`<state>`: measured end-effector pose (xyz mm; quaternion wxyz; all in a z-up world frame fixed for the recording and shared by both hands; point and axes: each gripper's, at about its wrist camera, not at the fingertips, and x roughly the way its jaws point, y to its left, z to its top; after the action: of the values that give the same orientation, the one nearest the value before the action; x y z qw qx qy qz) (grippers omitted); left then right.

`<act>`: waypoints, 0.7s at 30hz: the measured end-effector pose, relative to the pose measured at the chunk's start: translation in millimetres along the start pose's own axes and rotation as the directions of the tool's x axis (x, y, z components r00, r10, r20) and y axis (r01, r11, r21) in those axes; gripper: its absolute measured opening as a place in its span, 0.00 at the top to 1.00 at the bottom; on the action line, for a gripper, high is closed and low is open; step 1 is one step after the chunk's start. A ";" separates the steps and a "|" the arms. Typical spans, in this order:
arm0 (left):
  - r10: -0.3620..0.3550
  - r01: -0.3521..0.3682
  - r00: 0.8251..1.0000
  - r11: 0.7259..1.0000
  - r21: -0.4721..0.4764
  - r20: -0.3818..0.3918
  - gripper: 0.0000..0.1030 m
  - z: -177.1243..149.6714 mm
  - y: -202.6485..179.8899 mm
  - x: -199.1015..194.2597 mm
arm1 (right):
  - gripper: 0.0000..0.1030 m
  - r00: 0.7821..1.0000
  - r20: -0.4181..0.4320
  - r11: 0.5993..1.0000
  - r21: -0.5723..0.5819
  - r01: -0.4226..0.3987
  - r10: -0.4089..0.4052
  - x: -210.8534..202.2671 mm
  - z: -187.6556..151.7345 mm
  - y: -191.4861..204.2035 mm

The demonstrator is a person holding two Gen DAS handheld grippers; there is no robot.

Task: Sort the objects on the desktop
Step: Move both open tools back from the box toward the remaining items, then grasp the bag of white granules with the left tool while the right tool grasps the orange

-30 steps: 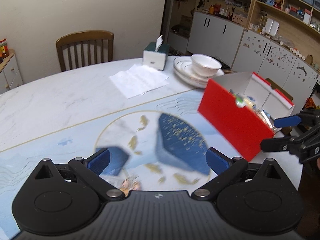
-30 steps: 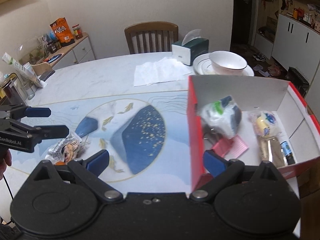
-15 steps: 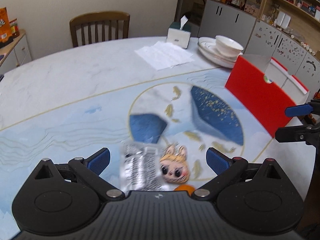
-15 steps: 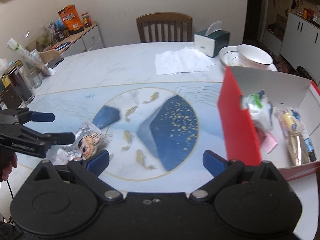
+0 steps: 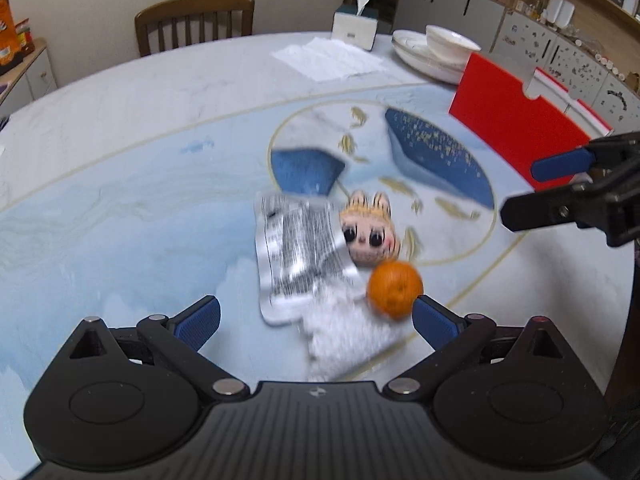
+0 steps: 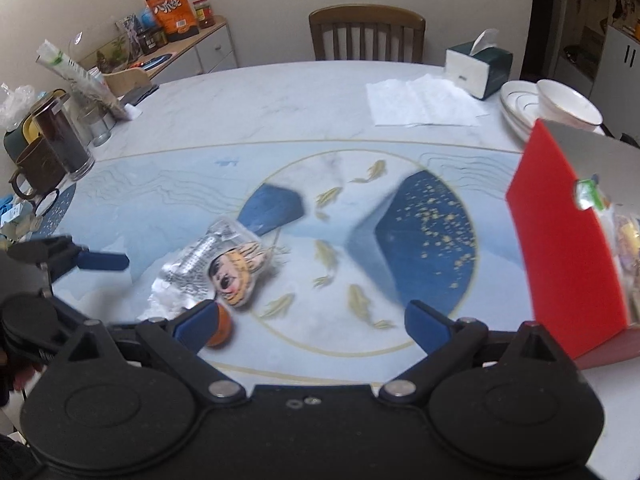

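Nearest me, my left gripper [image 5: 316, 316] hangs with its jaws spread wide and empty over a small cluster on the table [image 5: 120, 128]: an orange [image 5: 395, 289] just ahead of the right fingertip, a crumpled white wrapper [image 5: 348, 332] beside it, then a silver foil packet [image 5: 298, 252] touching a doll-face toy [image 5: 370, 234]. My right gripper [image 6: 310, 320] is likewise wide open, holding nothing. Farther right stands the red box [image 6: 564, 248] with items already inside; beyond it, stacked plates [image 5: 424, 60] and a tissue box [image 5: 355, 28].
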<state>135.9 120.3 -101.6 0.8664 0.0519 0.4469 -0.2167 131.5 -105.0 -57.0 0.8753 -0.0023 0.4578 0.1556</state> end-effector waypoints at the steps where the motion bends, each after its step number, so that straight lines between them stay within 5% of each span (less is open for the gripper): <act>1: 0.000 0.000 1.000 1.000 -0.008 -0.007 0.00 -2.9 -1.3 1.4 | 0.04 1.000 -0.003 1.000 0.003 -0.002 0.002 2.8 -0.3 3.0; 21: 0.067 -0.067 0.997 0.998 -0.011 0.029 0.05 -22.4 -15.3 8.2 | 0.18 0.995 -0.094 0.998 -0.052 -0.039 0.034 57.0 -2.0 59.3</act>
<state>116.7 110.2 -119.8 0.8799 0.0593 0.4332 -0.1861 144.0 -33.4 -95.7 0.8498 -0.0246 0.4935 0.1834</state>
